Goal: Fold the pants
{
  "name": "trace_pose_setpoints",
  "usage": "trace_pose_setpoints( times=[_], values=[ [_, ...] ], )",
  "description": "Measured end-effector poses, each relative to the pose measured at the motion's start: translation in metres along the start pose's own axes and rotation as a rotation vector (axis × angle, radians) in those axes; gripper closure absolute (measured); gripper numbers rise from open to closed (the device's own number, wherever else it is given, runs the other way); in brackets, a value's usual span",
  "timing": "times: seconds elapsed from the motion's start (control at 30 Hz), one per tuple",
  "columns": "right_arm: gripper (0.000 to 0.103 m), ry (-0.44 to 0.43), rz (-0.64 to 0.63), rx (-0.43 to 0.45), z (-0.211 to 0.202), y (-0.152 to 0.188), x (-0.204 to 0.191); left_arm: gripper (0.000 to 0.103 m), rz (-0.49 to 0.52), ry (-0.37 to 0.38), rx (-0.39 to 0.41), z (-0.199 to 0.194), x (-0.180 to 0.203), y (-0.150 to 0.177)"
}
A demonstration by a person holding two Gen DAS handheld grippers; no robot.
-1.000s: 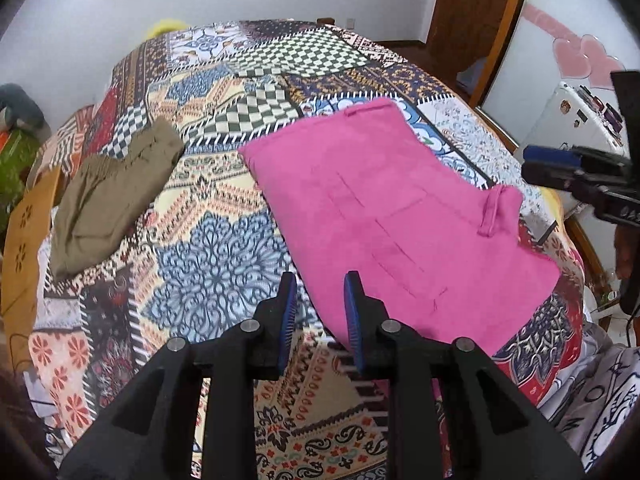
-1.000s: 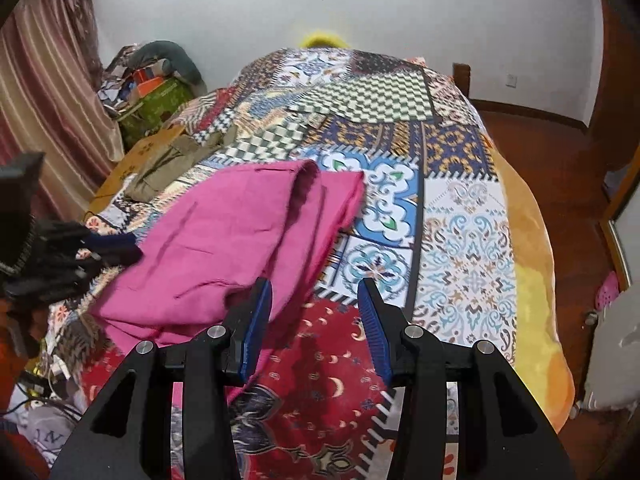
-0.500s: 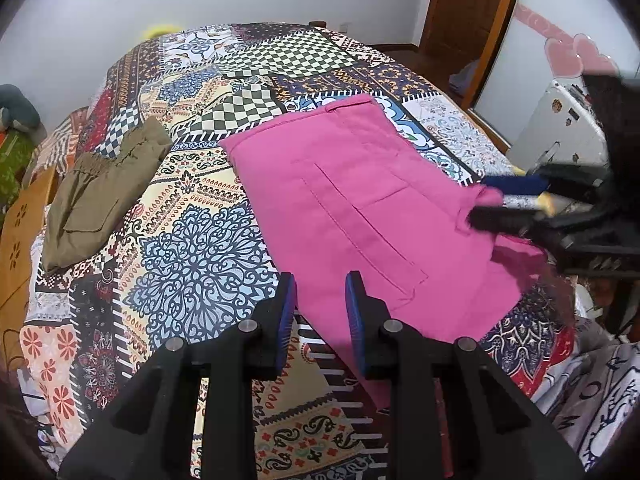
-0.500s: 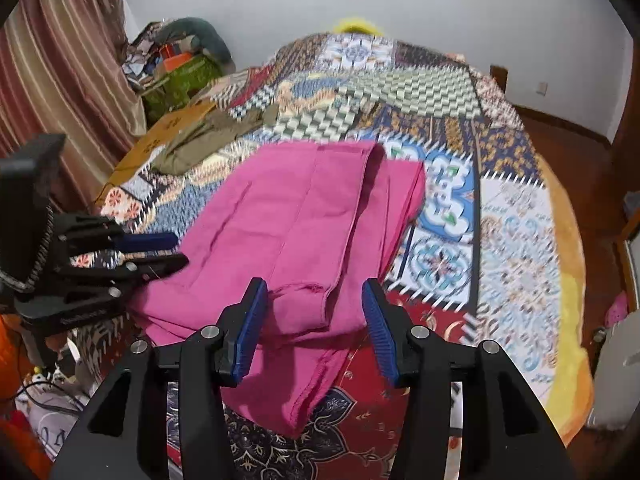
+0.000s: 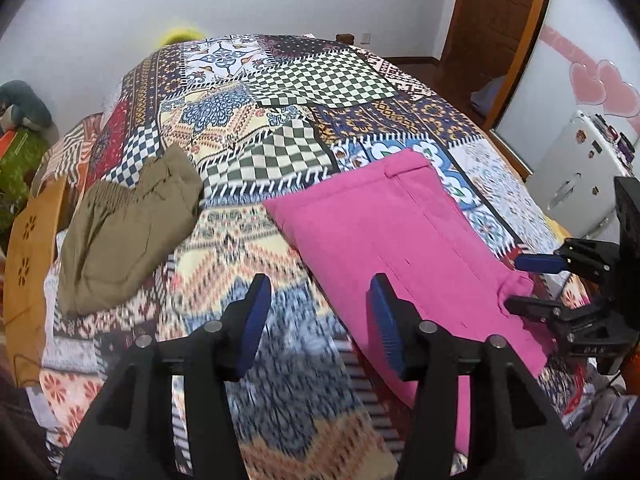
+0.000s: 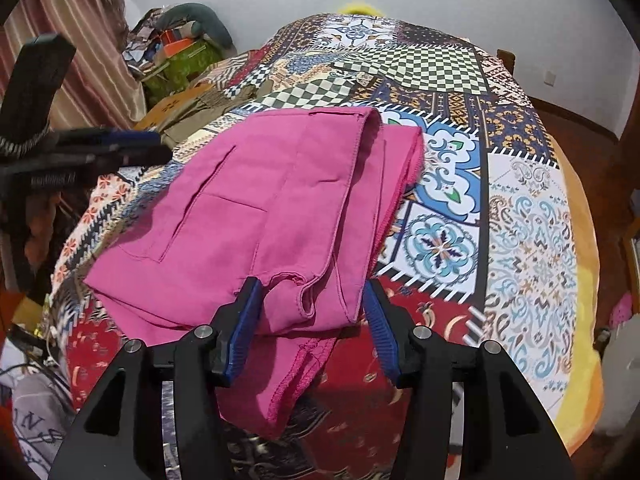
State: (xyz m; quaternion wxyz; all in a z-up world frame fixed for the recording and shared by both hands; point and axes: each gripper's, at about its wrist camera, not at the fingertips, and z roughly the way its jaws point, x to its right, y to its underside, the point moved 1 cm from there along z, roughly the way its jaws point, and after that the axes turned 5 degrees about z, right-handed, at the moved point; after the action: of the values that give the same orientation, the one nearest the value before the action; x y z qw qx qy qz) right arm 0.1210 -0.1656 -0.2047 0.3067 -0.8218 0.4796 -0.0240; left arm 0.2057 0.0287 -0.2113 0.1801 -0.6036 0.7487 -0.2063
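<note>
The pink pants lie folded lengthwise on the patterned bedspread, with one end hanging over the near edge. They also show in the right wrist view. My left gripper is open and empty above the bedspread, at the pants' left edge. My right gripper is open, its jaws on either side of the bunched near end of the pants. It shows in the left wrist view at the pants' right corner. The left gripper shows in the right wrist view.
Olive-green shorts lie folded on the bed's left side. An orange cardboard piece stands at the left edge. A white cabinet and a wooden door are to the right. Clutter and a curtain lie beyond the bed.
My left gripper has opened wide and moved left off the pants. My right gripper has closed in on the near end of the pants, jaws still open.
</note>
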Motion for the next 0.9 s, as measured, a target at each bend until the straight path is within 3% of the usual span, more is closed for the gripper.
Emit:
trace_pose_setpoints(
  times=[0.53, 0.73, 0.9],
  values=[
    [0.056, 0.122, 0.008, -0.018, 0.044, -0.047, 0.064, 0.046, 0.091, 0.045, -0.067, 0.095, -0.032, -0.066],
    [0.056, 0.149, 0.001, -0.013, 0.063, -0.070, 0.080, 0.037, 0.080, 0.097, -0.086, 0.122, -0.045, -0.069],
    [0.054, 0.168, -0.034, -0.024, 0.072, -0.086, 0.086, 0.036, 0.007, 0.174, -0.085, 0.125, -0.055, -0.061]
  ],
)
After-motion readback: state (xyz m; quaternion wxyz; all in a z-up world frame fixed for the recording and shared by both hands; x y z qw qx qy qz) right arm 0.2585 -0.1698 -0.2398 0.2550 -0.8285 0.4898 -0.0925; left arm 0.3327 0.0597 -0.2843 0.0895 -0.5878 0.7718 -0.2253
